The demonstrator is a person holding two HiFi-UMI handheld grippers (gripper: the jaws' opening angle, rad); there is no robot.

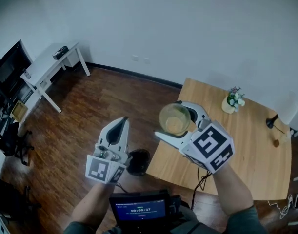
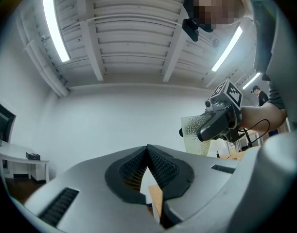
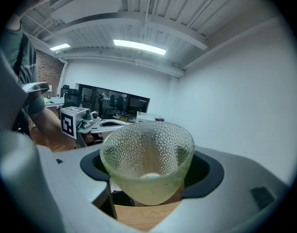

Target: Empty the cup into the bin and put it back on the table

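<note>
Jaws on the right gripper (image 1: 169, 120) are standing wide, clamping the bumpy cup (image 3: 147, 161) above the table's (image 1: 246, 147) edge. Left gripper (image 1: 123, 121) is hovering just off that edge, jaws pinched together on nothing.

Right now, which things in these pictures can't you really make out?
- Head view: dark round thing on the floor, partly covered by the left gripper; bin or not, unclear.
- Right gripper view: clear dimpled glass cup; dimples blur any contents.
- Head view: small dark objects at the wooden table's right edge, too small.
</note>
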